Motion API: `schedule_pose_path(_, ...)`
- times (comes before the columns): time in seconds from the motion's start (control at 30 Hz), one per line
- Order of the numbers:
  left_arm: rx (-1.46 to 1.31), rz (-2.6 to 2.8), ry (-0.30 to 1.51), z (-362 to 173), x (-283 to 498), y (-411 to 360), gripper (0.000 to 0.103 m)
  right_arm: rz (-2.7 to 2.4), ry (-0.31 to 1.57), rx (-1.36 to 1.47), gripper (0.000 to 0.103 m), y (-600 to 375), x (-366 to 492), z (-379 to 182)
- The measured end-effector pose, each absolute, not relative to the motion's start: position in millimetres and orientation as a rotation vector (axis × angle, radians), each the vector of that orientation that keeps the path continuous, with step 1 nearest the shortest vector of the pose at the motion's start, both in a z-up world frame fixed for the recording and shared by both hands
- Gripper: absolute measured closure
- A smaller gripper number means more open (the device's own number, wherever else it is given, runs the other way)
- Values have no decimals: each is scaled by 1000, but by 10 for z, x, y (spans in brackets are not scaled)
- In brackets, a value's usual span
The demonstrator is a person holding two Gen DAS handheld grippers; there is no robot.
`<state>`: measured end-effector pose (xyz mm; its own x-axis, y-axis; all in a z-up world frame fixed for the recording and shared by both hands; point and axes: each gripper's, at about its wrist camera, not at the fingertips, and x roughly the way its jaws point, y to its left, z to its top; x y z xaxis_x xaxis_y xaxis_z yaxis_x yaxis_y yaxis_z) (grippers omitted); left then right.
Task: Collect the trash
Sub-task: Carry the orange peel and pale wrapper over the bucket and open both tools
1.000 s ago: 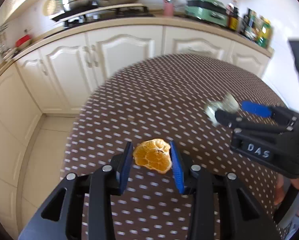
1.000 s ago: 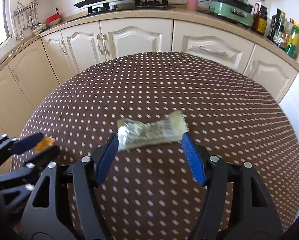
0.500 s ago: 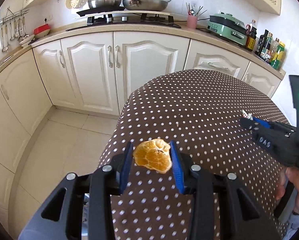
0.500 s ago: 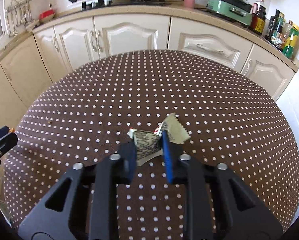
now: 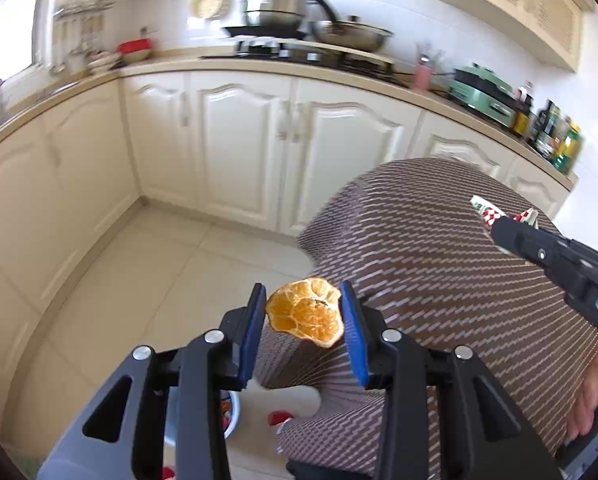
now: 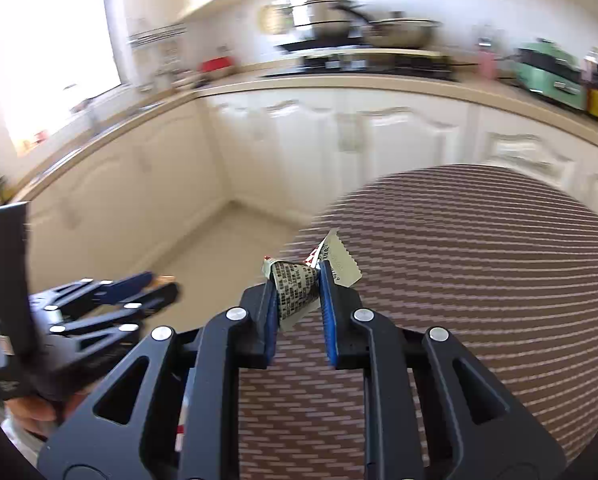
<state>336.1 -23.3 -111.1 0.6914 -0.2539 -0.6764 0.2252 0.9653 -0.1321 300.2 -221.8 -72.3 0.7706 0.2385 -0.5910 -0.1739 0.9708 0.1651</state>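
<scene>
My left gripper (image 5: 303, 306) is shut on an orange peel (image 5: 305, 317), held in the air over the left edge of the round brown dotted table (image 5: 459, 280) and the floor. My right gripper (image 6: 297, 286) is shut on a crumpled snack wrapper (image 6: 295, 288), lifted above the table (image 6: 479, 280) near its left edge. In the left wrist view the right gripper (image 5: 503, 222) reaches in from the right with the wrapper (image 5: 485, 208) at its tip. In the right wrist view the left gripper (image 6: 155, 280) shows at the left, a bit of orange between its pads.
Cream kitchen cabinets (image 5: 239, 140) and a countertop with stove, pots (image 5: 275, 12) and a green appliance (image 5: 483, 92) run behind the table. Pale tiled floor (image 5: 147, 280) lies to the left. A white container rim (image 5: 231, 412) with red scraps shows on the floor under my left gripper.
My right gripper closed on the wrapper and lifted it off the table. Both grippers swung left toward the table's edge; the left one, still holding the peel, now hangs over the floor.
</scene>
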Motion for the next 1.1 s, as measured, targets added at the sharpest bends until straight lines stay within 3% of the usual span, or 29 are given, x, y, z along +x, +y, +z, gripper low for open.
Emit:
schedule_pose_path(0.2, -77, -138, 793, -1425, 3249, 617, 67, 391, 720, 121, 85, -1266, 3074, -1013)
schedule_pose_path(0.53, -131, 43, 950, -2524, 3364, 1578, 67, 457, 935, 79, 85, -104, 3453, -2138)
schedule_pose_path(0.83, -219, 36, 1025, -3364, 3601, 1819, 66, 401, 1084, 90, 85, 162, 3785, -2964)
schedule_pose_path(1.1, -213, 39, 988, -3534, 3713, 1784, 65, 350, 1101, 111, 85, 197, 3929, -3271)
